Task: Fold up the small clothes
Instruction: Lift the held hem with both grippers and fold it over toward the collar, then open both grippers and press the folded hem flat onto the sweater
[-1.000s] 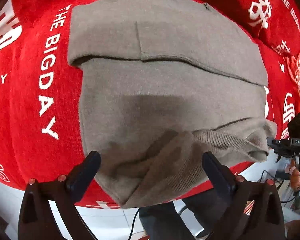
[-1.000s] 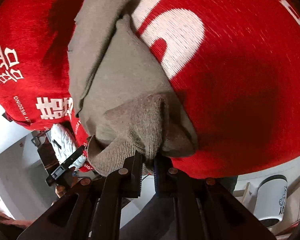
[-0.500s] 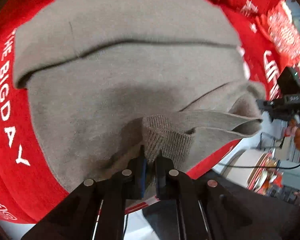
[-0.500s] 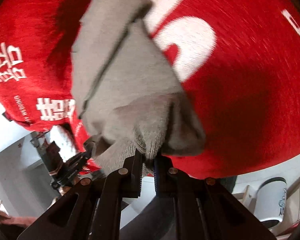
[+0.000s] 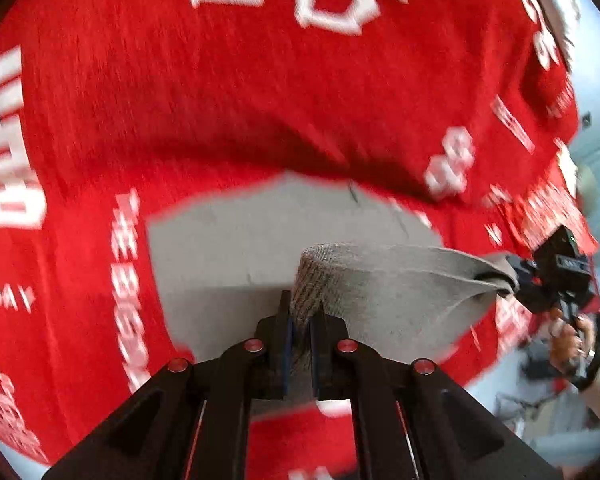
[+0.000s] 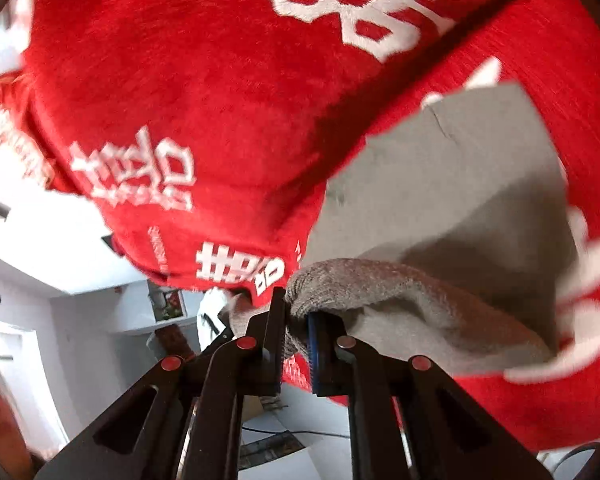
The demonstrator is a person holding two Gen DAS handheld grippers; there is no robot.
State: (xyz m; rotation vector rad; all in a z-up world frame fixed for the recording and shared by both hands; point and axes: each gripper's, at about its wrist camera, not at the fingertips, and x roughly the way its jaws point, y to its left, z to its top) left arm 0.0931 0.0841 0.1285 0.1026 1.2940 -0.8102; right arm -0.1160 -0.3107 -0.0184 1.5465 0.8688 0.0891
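Note:
A grey knitted garment point(image 5: 236, 248) lies partly on a red cloth with white lettering point(image 5: 260, 92). My left gripper point(image 5: 300, 320) is shut on its ribbed hem point(image 5: 316, 276) and holds that edge raised. The hem stretches rightward to my right gripper point(image 5: 512, 280), seen across in the left wrist view. In the right wrist view my right gripper point(image 6: 296, 320) is shut on the other end of the ribbed hem point(image 6: 340, 280). The flat part of the garment point(image 6: 440, 184) lies beyond it.
The red cloth point(image 6: 180, 80) covers the whole table. Its front edge drops off near both grippers. A person's hand point(image 5: 568, 340) holds the right gripper. White walls and floor point(image 6: 40, 320) show past the edge.
Both grippers have lifted the near hem off the table and carried it forward over the garment. The left gripper went from open to shut on the hem. More red cloth shows now.

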